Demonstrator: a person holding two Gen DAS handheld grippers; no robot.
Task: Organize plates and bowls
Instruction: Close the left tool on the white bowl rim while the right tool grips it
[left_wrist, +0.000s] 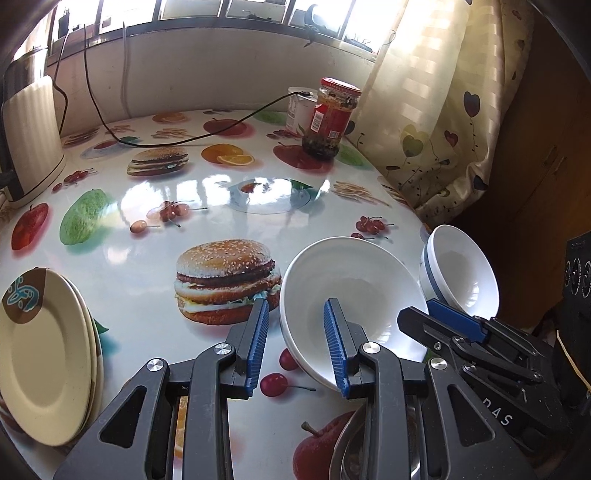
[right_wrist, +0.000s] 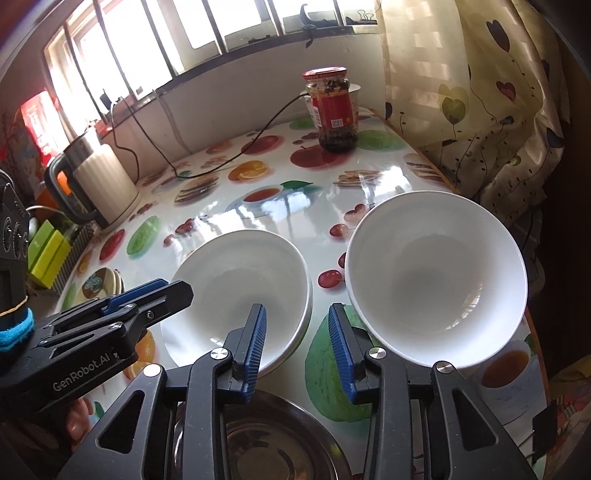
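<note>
My left gripper (left_wrist: 297, 341) is open; its right finger sits inside the near rim of a stack of white bowls (left_wrist: 351, 291), its left finger outside. My right gripper (right_wrist: 297, 349) is open, between that stack (right_wrist: 240, 284) and a single white bowl (right_wrist: 436, 277) with a grey band (left_wrist: 458, 273). Its fingers straddle neither rim. A steel bowl (right_wrist: 273, 439) lies under both grippers (left_wrist: 347, 446). Stacked cream plates (left_wrist: 44, 354) lie at the table's left edge (right_wrist: 103, 282). The right gripper also shows in the left wrist view (left_wrist: 443, 314); the left gripper shows in the right wrist view (right_wrist: 159, 291).
A round table (left_wrist: 166, 229) with a glossy food-print cover holds a red-lidded jar (left_wrist: 328, 118), a white cup (left_wrist: 299, 107) behind it, and a cream kettle (left_wrist: 29, 136) with a black cord (left_wrist: 177, 138). A curtain (left_wrist: 436, 110) hangs at the right edge.
</note>
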